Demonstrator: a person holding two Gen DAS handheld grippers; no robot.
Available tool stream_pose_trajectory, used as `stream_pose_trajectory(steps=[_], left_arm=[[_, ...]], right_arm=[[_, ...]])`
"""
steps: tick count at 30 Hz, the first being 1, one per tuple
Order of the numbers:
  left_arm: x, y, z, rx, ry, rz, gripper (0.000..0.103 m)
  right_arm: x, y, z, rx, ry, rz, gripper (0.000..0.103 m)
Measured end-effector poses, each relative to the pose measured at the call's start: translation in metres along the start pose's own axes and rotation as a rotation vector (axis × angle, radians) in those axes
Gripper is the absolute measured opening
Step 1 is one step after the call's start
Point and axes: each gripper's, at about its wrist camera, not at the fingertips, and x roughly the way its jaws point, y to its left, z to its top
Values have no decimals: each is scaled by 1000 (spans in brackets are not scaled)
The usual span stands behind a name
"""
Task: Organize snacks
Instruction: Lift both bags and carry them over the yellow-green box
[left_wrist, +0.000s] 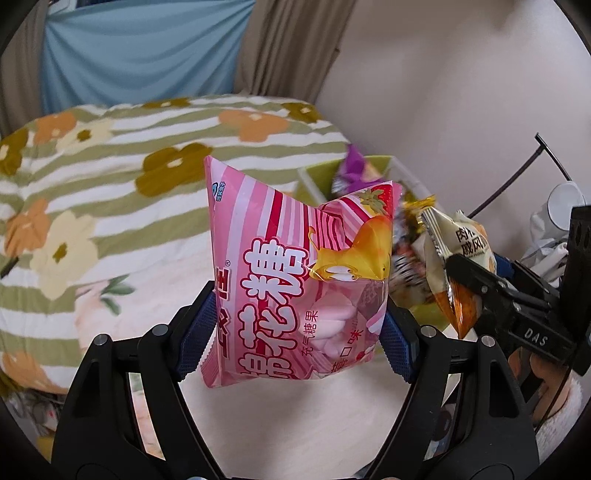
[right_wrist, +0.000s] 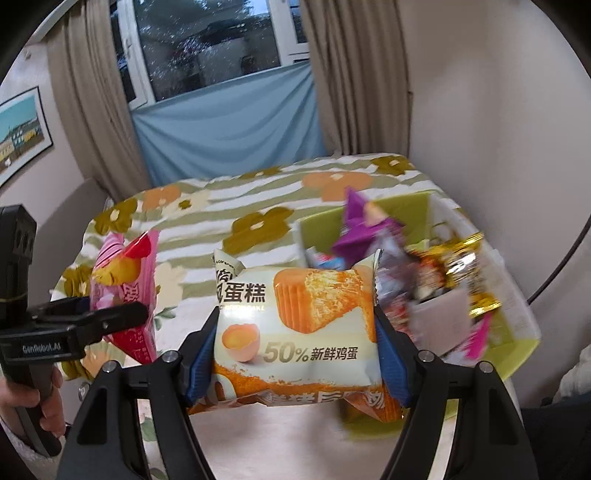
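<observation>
While each hand-held gripper squeezes a bag, left (left_wrist: 295, 321) the pink marshmallow bag (left_wrist: 295, 266), right (right_wrist: 295, 354) the egg cake bag (right_wrist: 299, 325), drop them gently into the green box (right_wrist: 402, 206) at the bed's (right_wrist: 207, 206) right edge.

Glossy pink plastic marshmallow bag (left_wrist: 291, 280), shiny cream plastic cake packet (right_wrist: 299, 332), matt black plastic left gripper (left_wrist: 295, 332) with ribbed blue pads (left_wrist: 197, 332), soft cloth floral bedspread (left_wrist: 92, 192), crinkled gold foil sweets (right_wrist: 465, 258).
</observation>
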Motion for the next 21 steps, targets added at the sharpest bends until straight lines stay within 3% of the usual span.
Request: stream_pose_trajectory(steps=[9, 15, 19, 21], left_arm=[[65, -123, 26, -25, -5, -12, 77], [109, -191, 36, -35, 27, -2, 77], [132, -217, 37, -59, 51, 13, 95], [138, -223, 36, -63, 59, 31, 98]], right_arm=[[-17, -108, 48, -61, -28, 38, 70], [-6, -170, 74, -78, -18, 70, 70], [2, -192, 88, -100, -11, 102, 70], [6, -199, 92, -109, -7, 117, 70]])
